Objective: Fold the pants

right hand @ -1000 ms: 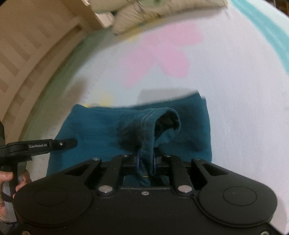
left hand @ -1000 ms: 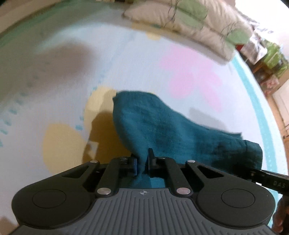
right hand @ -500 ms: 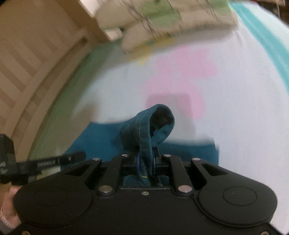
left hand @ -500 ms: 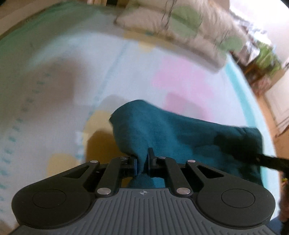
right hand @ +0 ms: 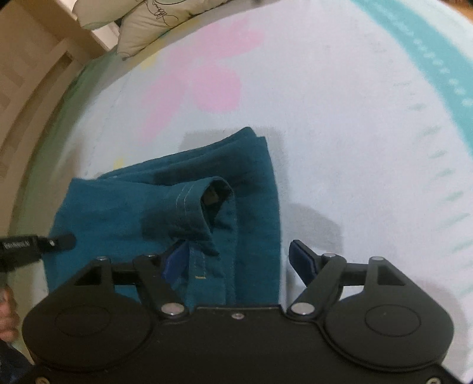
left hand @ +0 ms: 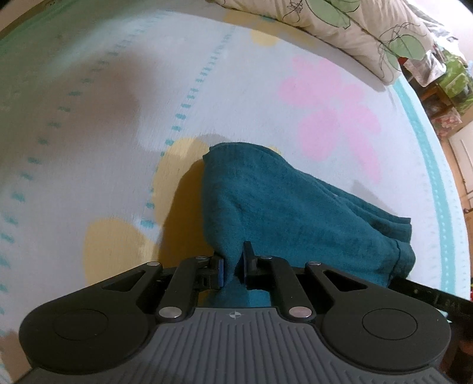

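Observation:
The teal pants (left hand: 295, 212) lie folded into a thick bundle on the pale bed sheet (left hand: 118, 118). My left gripper (left hand: 235, 265) is shut on the near edge of the pants, which rise in a ridge from the jaws. In the right wrist view the pants (right hand: 165, 206) lie flat, with a hem with white stitching curled up in the middle. My right gripper (right hand: 239, 260) is open, its jaws spread wide over the pants' near right edge; the cloth lies loose between them. The left gripper's finger (right hand: 56, 242) shows at the left.
The sheet has pink (left hand: 334, 109) and yellow (left hand: 115, 248) flower shapes and a teal border (left hand: 437, 177). Pillows (left hand: 354, 26) lie at the far edge. A wooden bed frame (right hand: 32, 88) runs along the left. Cluttered shelves (left hand: 449, 82) stand beyond the right edge.
My right gripper has opened and let go of the pants' hem, which has dropped onto the bundle. The lifted cloth has come down flat. My left gripper still holds its edge.

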The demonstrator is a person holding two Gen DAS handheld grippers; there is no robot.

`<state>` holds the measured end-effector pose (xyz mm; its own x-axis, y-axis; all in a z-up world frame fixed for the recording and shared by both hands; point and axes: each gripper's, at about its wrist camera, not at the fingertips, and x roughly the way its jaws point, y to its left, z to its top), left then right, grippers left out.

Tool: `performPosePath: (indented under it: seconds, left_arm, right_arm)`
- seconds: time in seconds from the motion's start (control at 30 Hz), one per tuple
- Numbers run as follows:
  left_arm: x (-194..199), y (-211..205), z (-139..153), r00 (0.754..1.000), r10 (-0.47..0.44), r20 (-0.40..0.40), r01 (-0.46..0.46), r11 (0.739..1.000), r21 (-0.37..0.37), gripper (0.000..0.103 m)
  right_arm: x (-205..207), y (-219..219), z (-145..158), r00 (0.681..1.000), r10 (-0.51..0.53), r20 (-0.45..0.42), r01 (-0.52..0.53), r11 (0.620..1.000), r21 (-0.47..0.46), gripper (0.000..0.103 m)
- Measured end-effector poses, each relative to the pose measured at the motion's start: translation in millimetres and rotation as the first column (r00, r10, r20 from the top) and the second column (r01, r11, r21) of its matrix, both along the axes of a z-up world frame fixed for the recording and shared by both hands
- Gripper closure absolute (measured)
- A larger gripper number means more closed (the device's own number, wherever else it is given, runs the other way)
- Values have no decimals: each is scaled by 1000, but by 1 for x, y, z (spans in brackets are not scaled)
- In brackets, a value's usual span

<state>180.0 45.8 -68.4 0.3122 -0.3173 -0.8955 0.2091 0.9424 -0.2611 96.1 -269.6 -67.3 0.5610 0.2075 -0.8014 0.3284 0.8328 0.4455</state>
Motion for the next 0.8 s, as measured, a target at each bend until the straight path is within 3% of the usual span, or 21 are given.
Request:
performPosePath:
  seconds: [0.1, 0.17, 0.2, 0.3, 0.43, 0.63, 0.73, 0.8]
  left_arm:
    - [2, 0, -1, 1000, -1, 1, 1, 1000, 10, 93]
    - [1, 0, -1, 1000, 2, 6, -2, 1000, 12, 93]
    - [0, 0, -1, 1000, 1, 11, -1, 1000, 7, 93]
    - [-11, 0, 10, 998, 4, 71, -5, 1000, 19, 93]
    - [-26, 2, 39, 987, 9, 159, -9, 1000, -3, 93]
    - [-17, 5, 79, 967, 32, 254, -24, 999, -35, 93]
    - [7, 7, 83, 967, 61, 246, -45, 997, -69, 93]
    - [28, 5, 71, 976, 76, 205, -63, 996, -69, 87]
  right_arm:
    - [10, -2, -9, 1000, -13, 17, 12, 997, 74, 24]
    - [14, 1, -10, 998, 13, 53, -18, 996, 92, 40]
    - [16, 4, -9, 997, 39, 61, -44, 995, 88, 65]
    - [10, 14, 8, 989, 96, 109, -102, 994, 47, 79]
    - [1, 19, 47, 971, 114, 210, -122, 992, 22, 82]
    - [31, 24, 105, 939, 168, 299, -165, 986, -36, 82]
    - [60, 25, 117, 939, 178, 296, -167, 984, -63, 81]
    - [84, 17, 110, 946, 169, 277, -156, 985, -68, 74]
